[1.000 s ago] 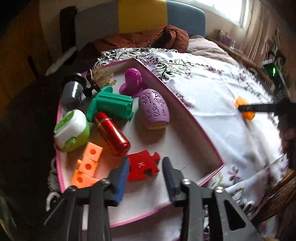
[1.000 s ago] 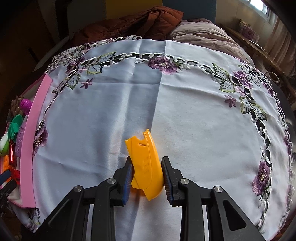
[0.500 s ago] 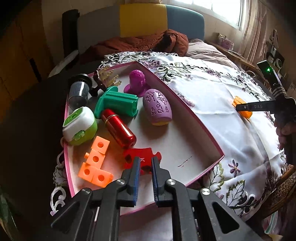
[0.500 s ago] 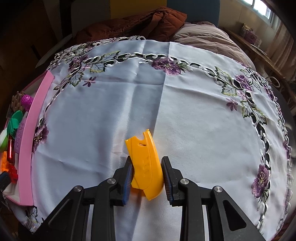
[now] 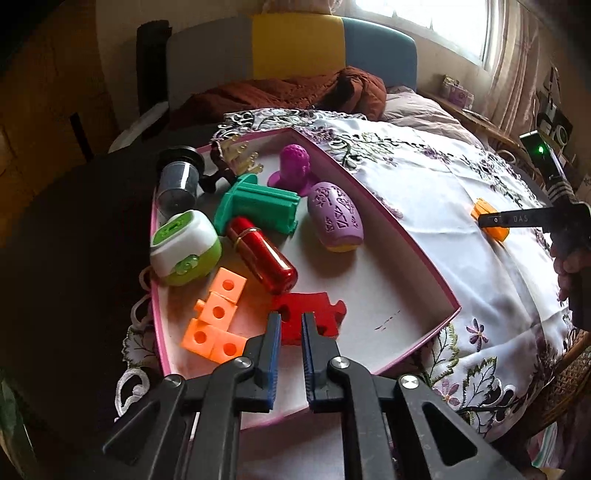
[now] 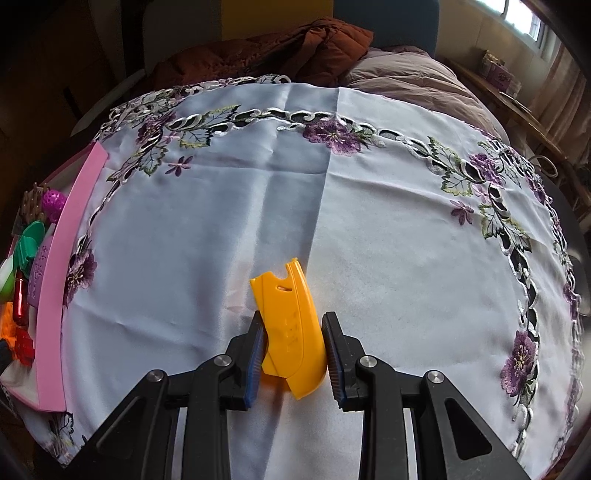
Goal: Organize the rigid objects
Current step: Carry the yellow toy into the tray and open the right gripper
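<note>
Yellow piece (image 6: 291, 325) lower end hidden between right tool (image 6: 293, 354) fingers — grip unclear

Daylight enters from a window (image 5: 424, 26) at the upper right of both views, overexposed to white in the left wrist view. The tablecloth (image 6: 369, 221) is evenly lit; the left side and corners fall into deep shadow. Fisheye distortion bows straight edges outward. Focus is fairly sharp centrally, softening toward the rim.
</note>
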Demonstrator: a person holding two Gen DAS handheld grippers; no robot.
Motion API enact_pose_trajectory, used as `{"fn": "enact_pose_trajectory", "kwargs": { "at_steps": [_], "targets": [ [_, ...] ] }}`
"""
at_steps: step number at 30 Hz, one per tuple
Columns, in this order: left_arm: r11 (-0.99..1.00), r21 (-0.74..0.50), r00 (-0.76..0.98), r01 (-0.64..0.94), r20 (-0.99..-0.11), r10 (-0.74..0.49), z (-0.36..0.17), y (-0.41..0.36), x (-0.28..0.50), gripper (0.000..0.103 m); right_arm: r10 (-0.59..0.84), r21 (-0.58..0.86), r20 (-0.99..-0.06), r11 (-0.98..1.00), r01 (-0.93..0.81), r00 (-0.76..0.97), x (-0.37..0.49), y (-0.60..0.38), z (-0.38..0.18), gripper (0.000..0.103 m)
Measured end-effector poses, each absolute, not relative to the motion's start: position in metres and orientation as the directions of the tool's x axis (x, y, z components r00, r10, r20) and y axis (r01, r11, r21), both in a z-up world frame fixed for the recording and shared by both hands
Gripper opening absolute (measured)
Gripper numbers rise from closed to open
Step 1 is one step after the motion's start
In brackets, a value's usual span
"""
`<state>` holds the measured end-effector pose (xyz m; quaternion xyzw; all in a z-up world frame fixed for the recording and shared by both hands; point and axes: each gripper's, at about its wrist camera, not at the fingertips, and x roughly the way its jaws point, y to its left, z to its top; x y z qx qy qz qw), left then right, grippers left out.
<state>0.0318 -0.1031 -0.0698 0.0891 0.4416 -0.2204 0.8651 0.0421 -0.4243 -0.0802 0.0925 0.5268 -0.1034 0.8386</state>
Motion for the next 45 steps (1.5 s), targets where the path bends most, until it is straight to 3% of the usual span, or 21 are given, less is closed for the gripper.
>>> {"fn": "enact_pose_trajectory", "kwargs": {
  "at_steps": [12, 18, 30, 37, 45],
  "targets": [
    [0.921, -0.142, 0.550, 0.363, -0.765, -0.334, -0.054, -0.061, 0.034, 0.010, -0.058, 0.068, -0.893, 0.963, 0.261, 0.446, 0.041, -0.420, -0.076, 0.030],
    [0.943, -0.161, 0.581, 0.293, -0.753, -0.309, -0.047, -0.033, 0.033, 0.010, 0.048, 0.164, -0.842, 0.972, 0.170, 0.538, 0.033, -0.395, -0.054, 0.030],
    [0.946, -0.189, 0.589, 0.265, -0.745, -0.314, -0.044, -0.023, 0.029, 0.010, 0.262, 0.218, -0.773, 0.965, -0.145, 0.578, 0.033, -0.268, -0.018, 0.030],
    [0.943, -0.211, 0.586, 0.258, -0.742, -0.326, -0.043, -0.018, 0.027, 0.010, 0.311, 0.202, -0.794, 0.945, -0.256, 0.522, 0.048, -0.207, -0.027, 0.030],
    [0.946, -0.215, 0.587, 0.242, -0.744, -0.319, -0.045, -0.012, 0.025, 0.013, 0.242, 0.180, -0.856, 0.968, -0.175, 0.457, 0.081, -0.180, -0.070, 0.031]
  ]
}}
